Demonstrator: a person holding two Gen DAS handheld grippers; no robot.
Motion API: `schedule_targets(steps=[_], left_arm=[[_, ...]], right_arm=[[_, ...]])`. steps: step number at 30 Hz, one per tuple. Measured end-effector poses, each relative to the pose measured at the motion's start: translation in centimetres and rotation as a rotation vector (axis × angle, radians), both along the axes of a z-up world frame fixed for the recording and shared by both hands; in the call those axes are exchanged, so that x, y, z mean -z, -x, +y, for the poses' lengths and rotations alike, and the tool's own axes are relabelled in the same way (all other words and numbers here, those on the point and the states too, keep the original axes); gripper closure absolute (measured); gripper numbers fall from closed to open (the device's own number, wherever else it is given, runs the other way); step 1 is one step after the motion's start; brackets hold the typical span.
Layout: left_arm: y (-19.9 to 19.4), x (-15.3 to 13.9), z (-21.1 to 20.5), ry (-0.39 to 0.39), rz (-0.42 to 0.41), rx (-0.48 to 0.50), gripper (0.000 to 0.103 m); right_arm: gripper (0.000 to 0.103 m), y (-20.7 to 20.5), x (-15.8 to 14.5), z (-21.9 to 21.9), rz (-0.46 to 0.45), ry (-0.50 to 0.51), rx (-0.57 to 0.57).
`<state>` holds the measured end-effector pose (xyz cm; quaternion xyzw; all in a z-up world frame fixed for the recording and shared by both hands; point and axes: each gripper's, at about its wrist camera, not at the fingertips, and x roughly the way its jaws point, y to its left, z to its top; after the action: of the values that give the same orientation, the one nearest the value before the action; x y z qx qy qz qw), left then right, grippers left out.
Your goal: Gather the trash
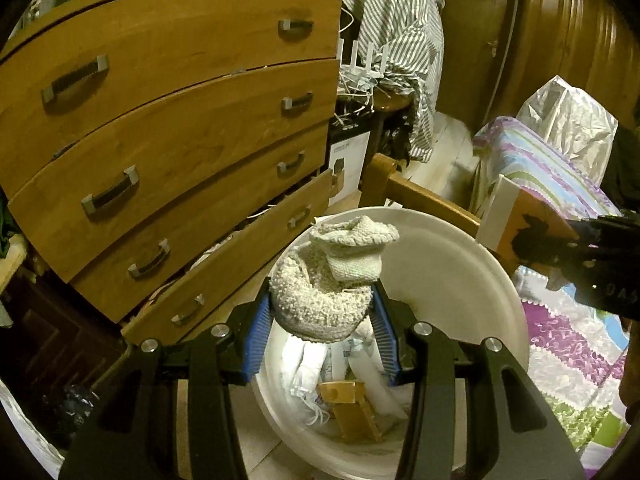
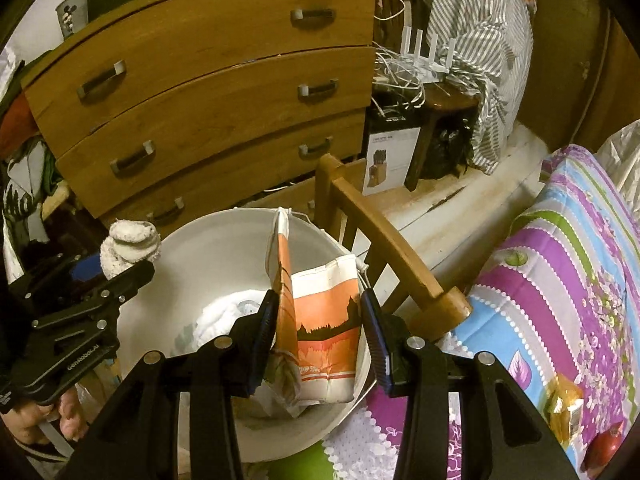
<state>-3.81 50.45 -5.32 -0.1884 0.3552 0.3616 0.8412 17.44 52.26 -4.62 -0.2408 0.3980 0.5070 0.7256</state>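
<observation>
- Two grippers hang over one white bin (image 1: 460, 264), each with something clamped between its blue pads.
- The left gripper (image 1: 322, 312) is closed on a bundled grey-white knitted sock (image 1: 320, 296), whose folded cuff sticks up above the fingers; in the right wrist view the same sock (image 2: 130, 246) sits at the bin's left rim.
- The right gripper (image 2: 320, 324) is closed on a white and orange carton (image 2: 324, 336) printed with a dark skyline; the carton is dented and stands roughly upright over the bin's right side.
- Inside the bin lie crumpled white wrappers (image 1: 308, 372) and a small brown cardboard piece (image 1: 352, 408).
- Seen from the left wrist, the right gripper (image 1: 532, 248) comes in from the right edge with the carton (image 1: 508, 220) above the rim.
- Behind the bin stands a wooden chest of drawers (image 1: 168, 128), its lowest drawer pulled partly out.
- Beside the bin is a wooden bed rail (image 2: 384, 240) and a striped floral bedspread (image 2: 568, 280).
- A hand (image 2: 60, 412) shows at the lower left, under the left gripper's handle.
</observation>
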Motion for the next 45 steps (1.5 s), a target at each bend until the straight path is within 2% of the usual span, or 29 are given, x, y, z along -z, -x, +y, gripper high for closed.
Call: schedule_targets(steps=[6, 8, 9, 10, 17, 20, 22, 23, 25, 27, 30, 32, 37, 39, 45], left_arm=[[-0.2, 0.4, 0.0, 0.004, 0.003, 0.002, 0.057], [-0.3, 0.5, 0.0, -0.004, 0.017, -0.001, 0.049], [-0.2, 0.5, 0.1, -0.007, 0.020, -0.006, 0.037], [0.0, 0.5, 0.2, -0.014, 0.017, -0.017, 0.029], [1.3, -0.4, -0.1, -0.038, -0.011, -0.049, 0.027], [2.6, -1.8, -1.6, -0.067, -0.057, -0.056, 0.018], [3.8, -3.0, -2.8, -0.091, -0.100, -0.056, 0.006], [4.7, -3.7, -3.7, -0.111, -0.129, -0.059, 0.006], [6.3, -4.7, -5.3, -0.140, -0.179, -0.066, 0.006], [8.0, -5.6, -6.8, -0.165, -0.239, -0.077, 0.006], [10.1, -6.3, -9.4, -0.218, -0.281, -0.106, 0.006], [11.0, -6.1, -11.0, -0.194, -0.305, -0.082, 0.005], [11.4, -5.6, -14.6, -0.205, -0.295, -0.058, 0.005], [11.5, -5.7, -16.3, -0.221, -0.302, -0.036, 0.005], [12.2, -5.7, -18.6, -0.238, -0.298, -0.010, 0.005]], right_arm=[[0.058, -0.2, 0.1, -0.1, 0.005, 0.000, 0.000], [0.055, -0.4, 0.1, -0.3, 0.009, -0.010, 0.004], [0.043, -0.6, 0.1, -0.5, 0.013, -0.023, 0.014], [0.038, -0.7, 0.0, -0.5, 0.015, -0.030, 0.020], [0.038, -1.0, -1.5, -2.5, 0.020, -0.104, 0.036], [0.038, -0.1, -2.8, -4.6, 0.036, -0.174, 0.031], [0.035, 1.2, -3.9, -6.9, 0.016, -0.229, 0.027], [0.033, 1.8, -4.4, -7.8, 0.002, -0.251, 0.024], [0.022, 3.7, -5.3, -10.9, -0.028, -0.312, 0.011], [0.017, 5.5, -5.7, -13.7, -0.070, -0.349, 0.005], [0.015, 7.5, -5.6, -17.4, -0.083, -0.393, 0.018], [0.014, 9.0, -5.3, -20.2, -0.110, -0.423, 0.018], [0.009, 11.2, -4.4, -25.2, -0.119, -0.462, 0.030], [0.008, 11.7, -4.2, -26.4, -0.135, -0.477, 0.035], [0.008, 11.4, -4.3, -28.9, -0.107, -0.494, 0.062]])
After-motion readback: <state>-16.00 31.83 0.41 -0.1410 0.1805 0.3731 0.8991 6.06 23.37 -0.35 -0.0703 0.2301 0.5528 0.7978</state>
